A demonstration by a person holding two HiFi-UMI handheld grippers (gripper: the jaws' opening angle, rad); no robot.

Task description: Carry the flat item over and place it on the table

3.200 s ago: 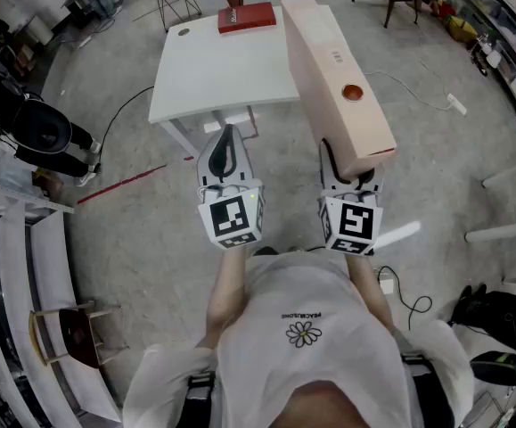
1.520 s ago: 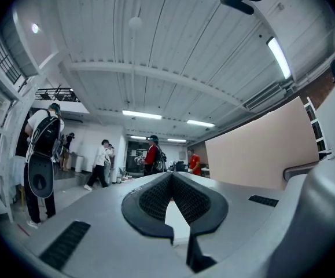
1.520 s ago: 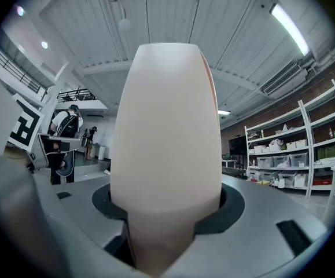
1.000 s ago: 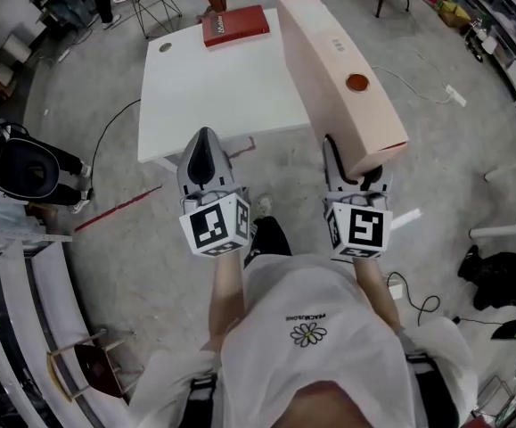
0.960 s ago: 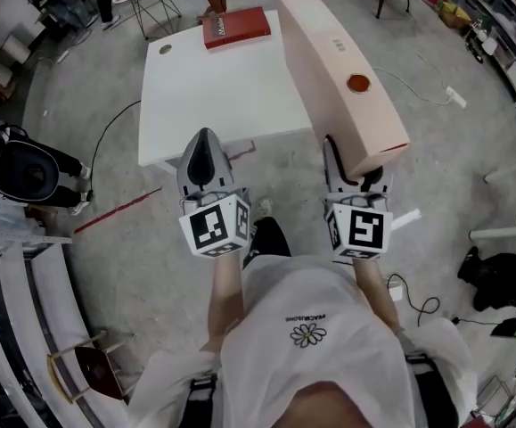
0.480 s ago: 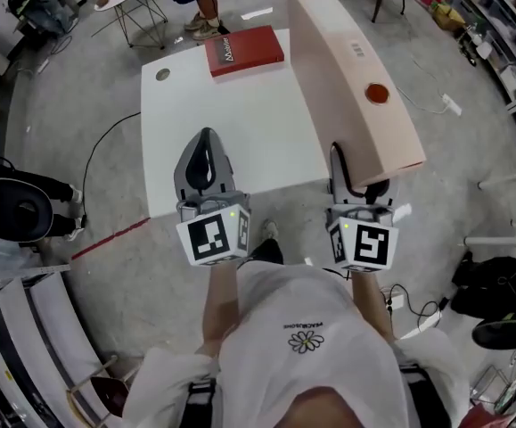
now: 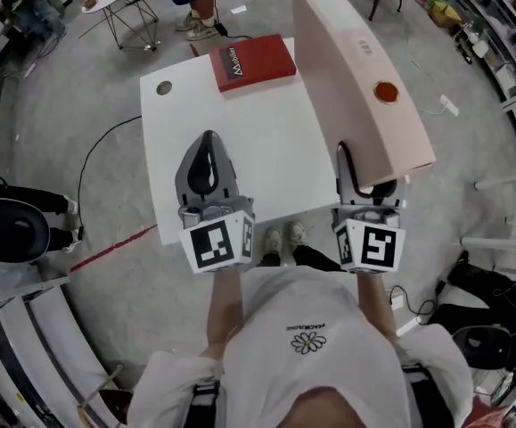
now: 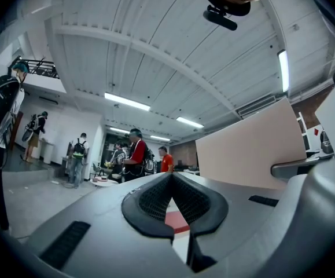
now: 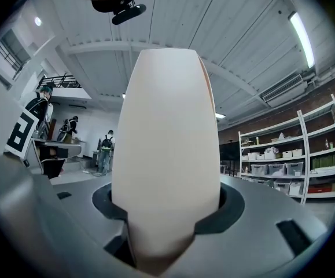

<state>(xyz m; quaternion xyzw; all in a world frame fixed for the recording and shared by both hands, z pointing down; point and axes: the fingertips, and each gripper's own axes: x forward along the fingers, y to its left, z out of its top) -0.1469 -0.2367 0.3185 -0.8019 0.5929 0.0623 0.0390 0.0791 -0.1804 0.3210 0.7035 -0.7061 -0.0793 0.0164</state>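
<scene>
Right gripper point(image 7: 370, 184) pinches near end of pink flat box point(image 7: 357, 71); box runs toward 12 o'clock, aloft along white table's point(image 7: 271, 145) 3 o'clock edge. Left gripper point(image 7: 208, 143) pressed together, empty.

I am holding the long pale-pink flat box point(image 7: 356, 69) by its near end in the right gripper point(image 7: 362, 185), and it is reaching away from me along the right side of the white rectangular table point(image 7: 266, 163). The left gripper point(image 7: 208, 141) is hovering over the table's near half, left of the box and apart from it. A red flat book point(image 7: 251, 61) is lying at the table's far edge, just left of the box, and a small round grey cap point(image 7: 164, 87) is sitting in the far left corner
</scene>
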